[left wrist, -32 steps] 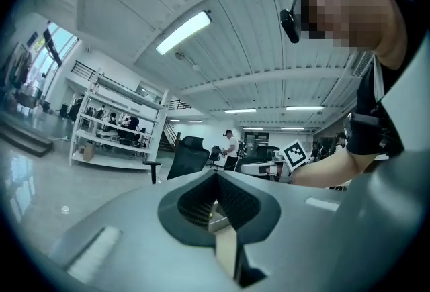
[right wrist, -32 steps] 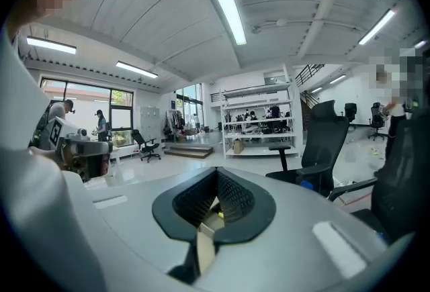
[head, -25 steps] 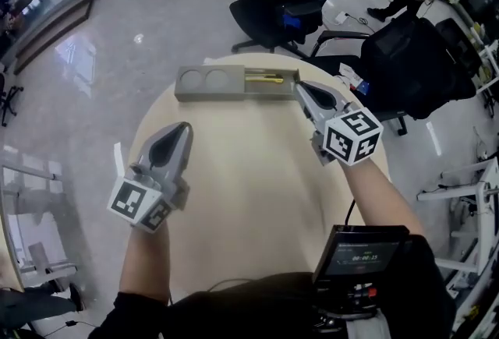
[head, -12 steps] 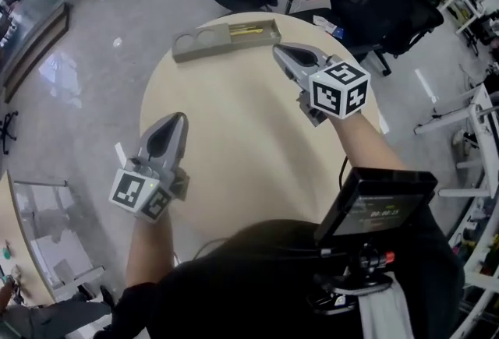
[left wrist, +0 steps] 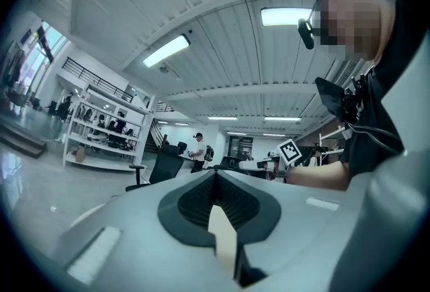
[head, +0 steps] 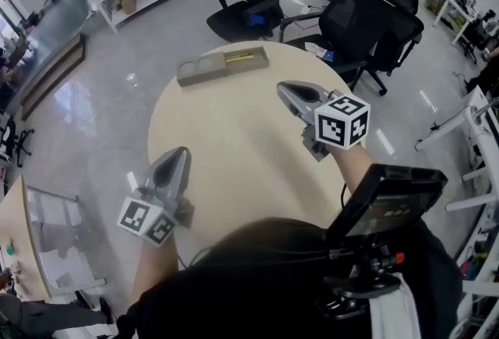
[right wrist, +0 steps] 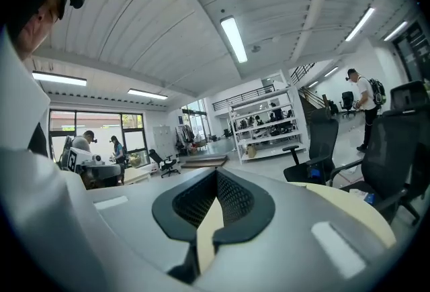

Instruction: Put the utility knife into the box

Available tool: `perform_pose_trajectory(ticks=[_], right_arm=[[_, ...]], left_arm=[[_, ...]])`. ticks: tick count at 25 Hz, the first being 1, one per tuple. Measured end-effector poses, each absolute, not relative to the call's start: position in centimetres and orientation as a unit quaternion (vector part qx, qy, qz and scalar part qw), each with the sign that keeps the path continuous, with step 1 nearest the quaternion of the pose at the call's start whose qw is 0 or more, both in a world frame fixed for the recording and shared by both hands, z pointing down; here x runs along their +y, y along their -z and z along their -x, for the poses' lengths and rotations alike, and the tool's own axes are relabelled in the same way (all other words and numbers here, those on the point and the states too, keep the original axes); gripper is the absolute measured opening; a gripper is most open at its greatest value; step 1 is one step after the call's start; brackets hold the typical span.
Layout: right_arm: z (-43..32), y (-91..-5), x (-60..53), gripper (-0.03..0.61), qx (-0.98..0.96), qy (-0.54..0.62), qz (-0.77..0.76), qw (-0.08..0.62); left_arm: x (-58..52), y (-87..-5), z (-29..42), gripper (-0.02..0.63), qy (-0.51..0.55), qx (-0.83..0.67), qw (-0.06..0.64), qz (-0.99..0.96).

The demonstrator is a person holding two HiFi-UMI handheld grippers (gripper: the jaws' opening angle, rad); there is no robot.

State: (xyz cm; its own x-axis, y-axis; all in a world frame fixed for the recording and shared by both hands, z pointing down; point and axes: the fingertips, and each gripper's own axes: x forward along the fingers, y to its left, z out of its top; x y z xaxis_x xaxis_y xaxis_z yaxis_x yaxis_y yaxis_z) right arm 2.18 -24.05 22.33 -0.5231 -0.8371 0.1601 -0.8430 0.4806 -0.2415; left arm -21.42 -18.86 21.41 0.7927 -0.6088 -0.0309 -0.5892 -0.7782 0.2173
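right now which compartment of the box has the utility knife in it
The long rectangular compartment at the right end of the box: the yellow utility knife lies in it. The two round recesses at the left end are empty.

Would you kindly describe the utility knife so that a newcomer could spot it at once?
Start at the round beige table; along its far edge lies a long grey box. The utility knife is the slim bar lying in the box's long right-hand compartment, next to two round recesses. It is the only yellow thing on the table.
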Motion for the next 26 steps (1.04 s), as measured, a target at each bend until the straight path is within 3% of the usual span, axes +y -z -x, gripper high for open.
perform_pose_trajectory(ticks=[15,26], right_arm=[[-13.3,-23.4,-8.6,0.012,-0.887,-0.144,-0.437,0.022],[-13.9,-21.3,-7.7,0.012,-0.903,-0.117,-0.413,0.017]], left_arm=[[-5.7,-19.4,7.4,-0.002,0.063,-0.316,0.085,-0.943],[-3.9,-16.8,7.6,-0.002,0.063,-0.351,0.060,-0.932]])
